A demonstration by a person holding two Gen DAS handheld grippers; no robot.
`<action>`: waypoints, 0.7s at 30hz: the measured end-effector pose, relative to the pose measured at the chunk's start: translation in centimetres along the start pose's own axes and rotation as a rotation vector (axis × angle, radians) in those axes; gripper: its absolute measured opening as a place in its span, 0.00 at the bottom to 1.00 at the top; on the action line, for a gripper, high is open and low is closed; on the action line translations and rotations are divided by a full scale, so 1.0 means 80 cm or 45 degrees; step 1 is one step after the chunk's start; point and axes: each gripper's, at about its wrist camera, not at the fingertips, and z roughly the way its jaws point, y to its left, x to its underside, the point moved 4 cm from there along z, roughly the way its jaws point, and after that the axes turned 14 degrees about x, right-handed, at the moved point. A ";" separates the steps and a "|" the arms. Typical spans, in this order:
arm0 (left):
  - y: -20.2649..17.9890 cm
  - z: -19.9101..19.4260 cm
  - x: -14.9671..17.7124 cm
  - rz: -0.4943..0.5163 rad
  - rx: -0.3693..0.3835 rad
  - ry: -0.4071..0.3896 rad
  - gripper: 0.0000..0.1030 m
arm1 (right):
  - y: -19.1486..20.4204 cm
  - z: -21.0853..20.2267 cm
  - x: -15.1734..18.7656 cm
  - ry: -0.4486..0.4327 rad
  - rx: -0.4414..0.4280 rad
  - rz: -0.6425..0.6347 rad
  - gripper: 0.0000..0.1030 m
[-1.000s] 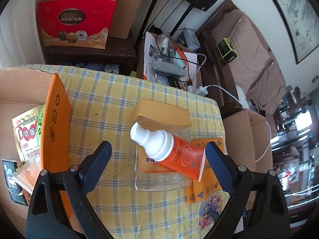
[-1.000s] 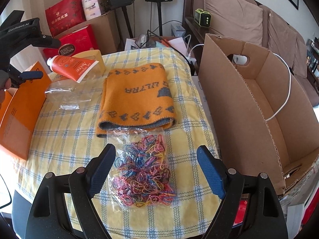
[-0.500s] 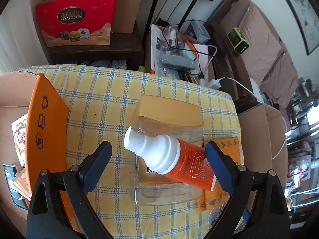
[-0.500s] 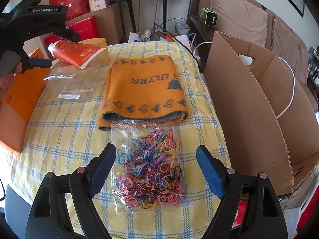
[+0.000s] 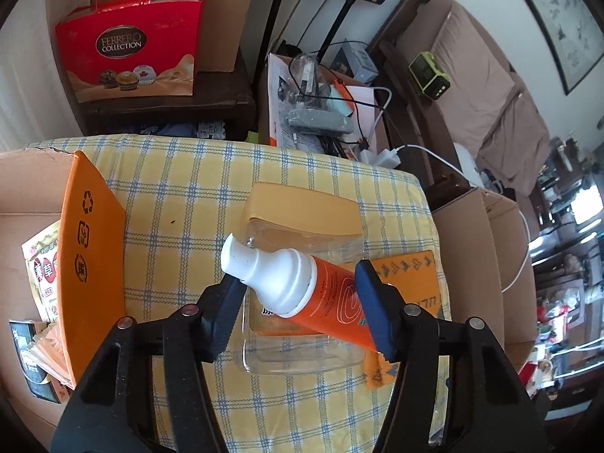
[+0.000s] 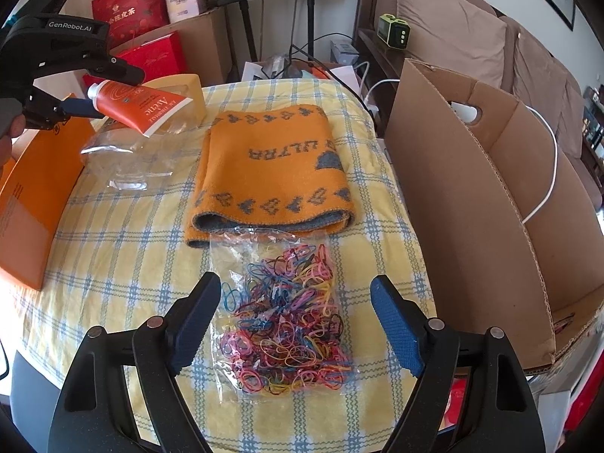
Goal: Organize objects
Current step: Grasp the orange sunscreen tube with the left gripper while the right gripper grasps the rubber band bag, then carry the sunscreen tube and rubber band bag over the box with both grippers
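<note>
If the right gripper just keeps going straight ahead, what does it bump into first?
Most likely the bag of rubber bands, lying between the open right gripper fingers; beyond it is the orange towel. Depth is unclear.

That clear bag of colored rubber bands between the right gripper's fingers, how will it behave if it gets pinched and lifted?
The bag of rubber bands will probably sag and drape, since its thin film lies crumpled on the tablecloth. The loose bands would likely slump to the bottom. The glossy plastic may slip, and its far end looks unsealed, so the open right gripper should pinch there.
</note>
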 end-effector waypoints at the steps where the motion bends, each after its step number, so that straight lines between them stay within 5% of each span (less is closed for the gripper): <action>1: -0.001 -0.001 0.000 0.003 0.002 -0.007 0.52 | 0.002 0.000 0.001 0.002 0.000 -0.006 0.79; 7: -0.010 -0.007 -0.002 0.042 0.018 -0.054 0.42 | 0.014 0.005 0.006 0.018 0.008 -0.052 0.67; 15: -0.021 -0.021 -0.005 0.068 0.091 -0.087 0.32 | 0.002 0.005 0.005 0.022 -0.034 -0.020 0.20; 21: -0.037 -0.015 0.006 0.105 0.134 -0.047 0.31 | -0.008 -0.005 0.001 0.010 -0.050 -0.003 0.11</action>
